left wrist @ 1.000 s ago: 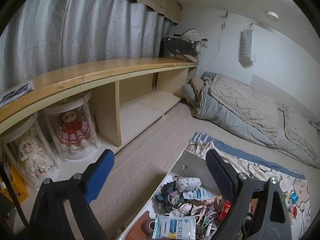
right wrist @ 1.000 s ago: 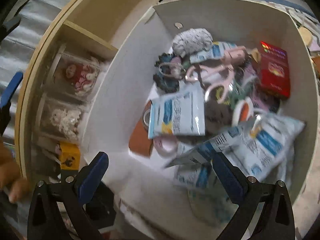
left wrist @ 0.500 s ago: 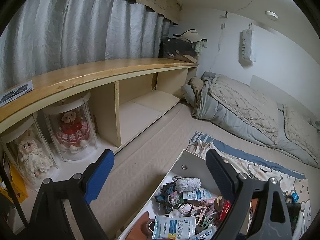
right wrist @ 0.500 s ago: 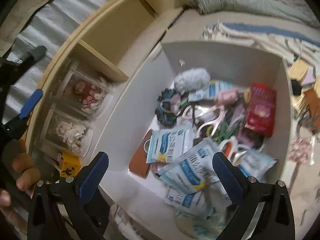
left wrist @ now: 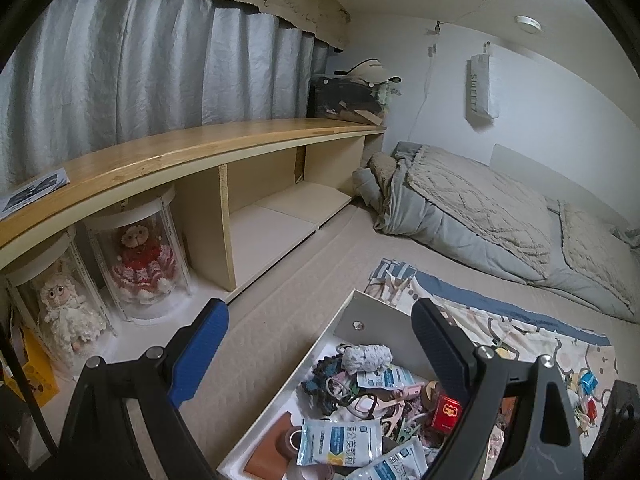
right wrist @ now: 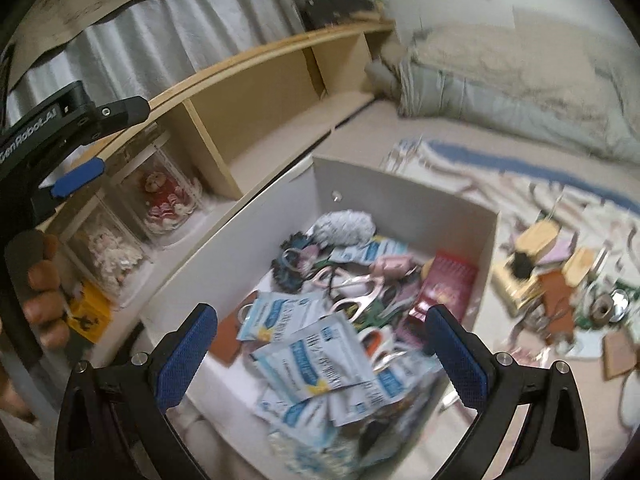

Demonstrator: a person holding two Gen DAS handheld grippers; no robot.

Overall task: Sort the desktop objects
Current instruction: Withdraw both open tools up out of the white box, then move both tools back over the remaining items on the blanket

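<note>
A white open box [right wrist: 400, 200] sits on the floor, filled with blue-and-white sachets [right wrist: 308, 356], a red packet [right wrist: 444, 288], pink scissors [right wrist: 360, 292] and a grey fluffy bundle [right wrist: 344, 228]. My right gripper [right wrist: 320, 316] hovers open above the box's near end, nothing between its blue pads. My left gripper [left wrist: 318, 320] also stands open and empty, left of and above the box [left wrist: 384, 320], which shows the sachets [left wrist: 340, 440] and the red packet [left wrist: 448, 412]. In the right wrist view a hand [right wrist: 40, 288] holds the left gripper at the left edge.
Several loose small objects [right wrist: 552, 280] lie on a patterned mat [left wrist: 520, 320] right of the box. A low wooden shelf [left wrist: 200, 152] runs along the left, with two dolls in clear cylinders [left wrist: 140, 256] under it. Grey bedding [left wrist: 480, 216] lies at the back.
My right gripper has risen and tilted up away from the box, so more of the room and the mat's objects show. The left gripper has hardly moved.
</note>
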